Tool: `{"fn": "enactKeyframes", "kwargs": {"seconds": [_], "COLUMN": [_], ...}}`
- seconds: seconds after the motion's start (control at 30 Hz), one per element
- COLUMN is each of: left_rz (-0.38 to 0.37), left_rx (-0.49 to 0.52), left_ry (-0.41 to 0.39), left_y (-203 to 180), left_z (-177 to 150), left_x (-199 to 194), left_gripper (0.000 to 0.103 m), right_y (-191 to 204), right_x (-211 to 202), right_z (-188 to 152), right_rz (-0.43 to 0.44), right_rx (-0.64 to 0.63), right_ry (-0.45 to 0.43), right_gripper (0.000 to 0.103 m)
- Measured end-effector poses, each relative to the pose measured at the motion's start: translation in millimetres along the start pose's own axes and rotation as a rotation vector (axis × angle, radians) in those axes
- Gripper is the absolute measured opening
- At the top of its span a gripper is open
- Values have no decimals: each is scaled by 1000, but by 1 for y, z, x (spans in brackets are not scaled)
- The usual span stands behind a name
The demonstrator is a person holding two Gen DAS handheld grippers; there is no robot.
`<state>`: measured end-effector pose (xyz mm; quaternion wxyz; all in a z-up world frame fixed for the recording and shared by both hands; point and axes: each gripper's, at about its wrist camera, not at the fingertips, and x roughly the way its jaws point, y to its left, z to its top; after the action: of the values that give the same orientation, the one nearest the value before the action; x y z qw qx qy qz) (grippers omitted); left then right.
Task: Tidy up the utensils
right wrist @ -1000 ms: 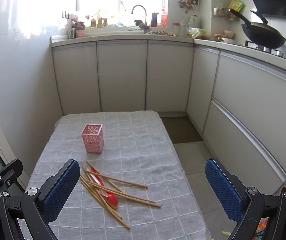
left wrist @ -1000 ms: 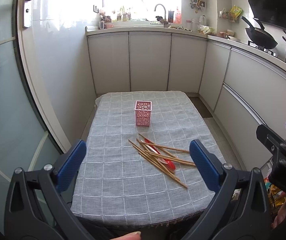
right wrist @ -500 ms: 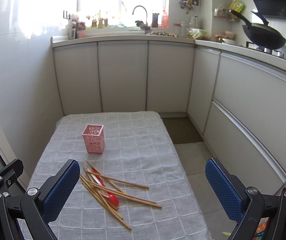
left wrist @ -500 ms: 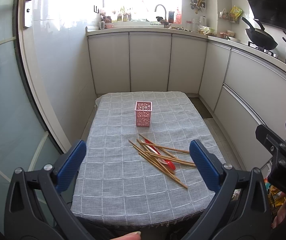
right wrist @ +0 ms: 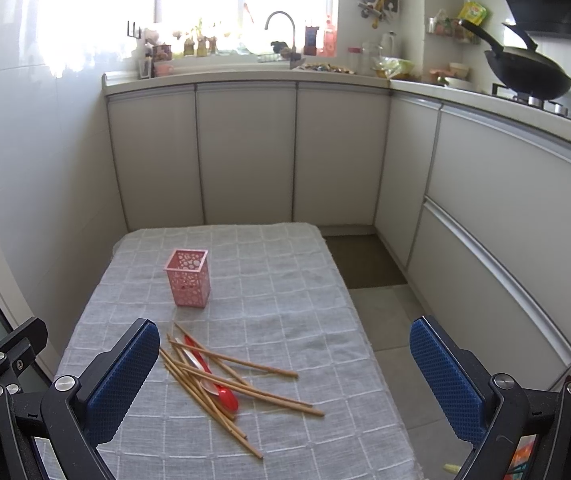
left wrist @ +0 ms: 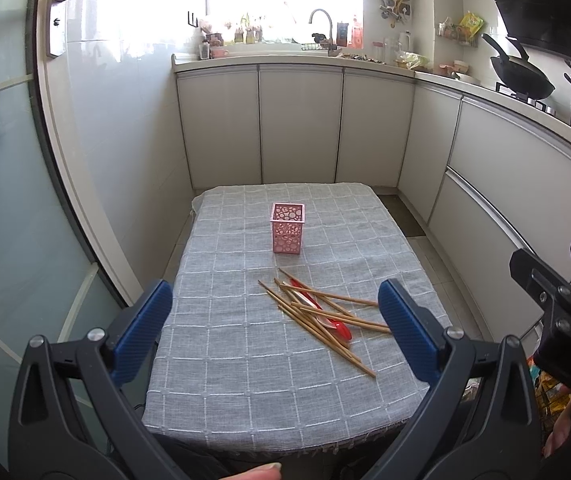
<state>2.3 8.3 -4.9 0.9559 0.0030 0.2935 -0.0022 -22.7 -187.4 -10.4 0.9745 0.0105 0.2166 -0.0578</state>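
Observation:
A pink perforated holder (left wrist: 288, 228) (right wrist: 188, 277) stands upright near the middle of the table covered by a grey checked cloth (left wrist: 221, 344) (right wrist: 285, 280). In front of it lies a loose pile of wooden chopsticks (left wrist: 317, 316) (right wrist: 221, 384) with a red spoon (left wrist: 339, 330) (right wrist: 227, 396) and a pale spoon among them. My left gripper (left wrist: 275, 330) hovers open above the table's near edge, with nothing between its blue pads. Held wide open to the right, my right gripper (right wrist: 297, 376) is above the pile and empty.
White kitchen cabinets (left wrist: 299, 128) run behind the table and along the right. A wok (right wrist: 525, 72) sits on the stove on the right counter. A glass door (left wrist: 1, 200) is at the left. Floor (right wrist: 381, 320) lies between the table and the right cabinets.
The right gripper view has shifted slightly, tilting a bit toward the table. The holder and utensils lie as before. The left gripper has barely moved.

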Motion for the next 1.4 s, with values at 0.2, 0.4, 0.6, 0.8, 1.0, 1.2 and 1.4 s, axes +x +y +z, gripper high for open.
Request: {"fn": "enactKeyframes", "kwargs": {"seconds": [0.2, 0.4, 0.6, 0.8, 1.0, 1.2, 1.4], "left_rz": [1, 5, 5, 11, 17, 16, 21], "left_rx": [0, -3, -1, -3, -5, -6, -9], "left_ry": [-1, -4, -4, -6, -7, -8, -6], "left_y": [0, 0, 1, 2, 2, 3, 4], "left_z": [0, 0, -1, -1, -1, -1, -1], "left_x": [0, 1, 0, 0, -1, 0, 1], "left_gripper": [102, 102, 102, 102, 102, 102, 102], "right_y": [0, 1, 1, 1, 3, 4, 5], "right_x": [0, 0, 0, 0, 0, 1, 2], "right_z": [-1, -1, -1, -1, -1, 0, -1], "right_rz": [0, 1, 0, 1, 0, 1, 2], "right_rx": [-1, 0, -1, 0, 2, 2, 1], "right_ry": [-1, -1, -1, -3, -6, -4, -2], "right_gripper": [103, 103, 103, 103, 103, 103, 103]}}
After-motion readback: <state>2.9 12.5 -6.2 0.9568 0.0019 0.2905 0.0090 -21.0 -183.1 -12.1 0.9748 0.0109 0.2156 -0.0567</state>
